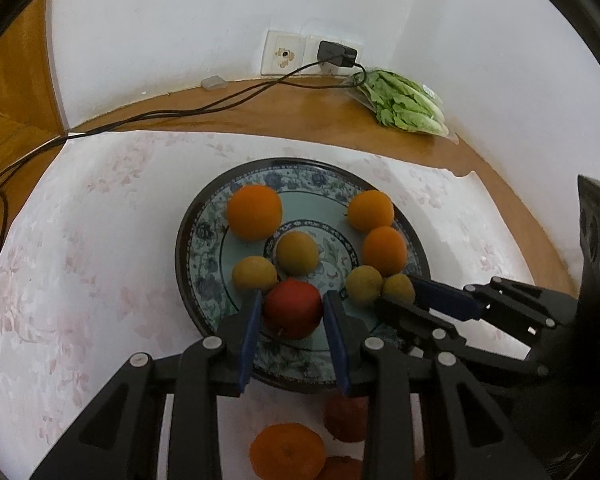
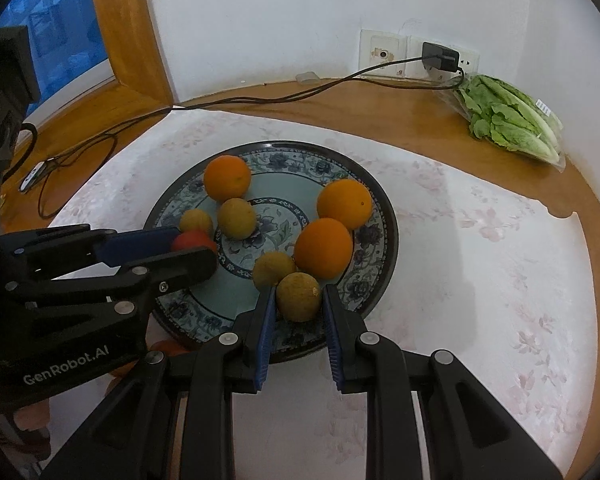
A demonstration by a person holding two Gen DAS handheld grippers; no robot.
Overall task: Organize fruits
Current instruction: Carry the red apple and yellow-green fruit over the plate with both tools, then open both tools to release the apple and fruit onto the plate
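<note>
A blue patterned plate [image 1: 204,236] [image 2: 376,220] holds three oranges and several small yellow-brown fruits. My left gripper [image 1: 290,300] is shut on a red fruit [image 1: 293,309] over the plate's near rim; it also shows in the right wrist view [image 2: 194,241]. My right gripper [image 2: 299,294] is shut on a small yellow-brown fruit [image 2: 299,297] at the plate's near right side; that fruit shows in the left wrist view [image 1: 398,289]. An orange [image 1: 286,452] and a red fruit [image 1: 346,420] lie on the cloth below the left gripper.
A white flowered cloth [image 1: 100,240] covers the wooden table. A bag of lettuce [image 1: 406,102] [image 2: 508,120] lies at the back right by the wall. A black charger cable [image 1: 180,114] runs from the wall socket [image 2: 440,56] across the back left.
</note>
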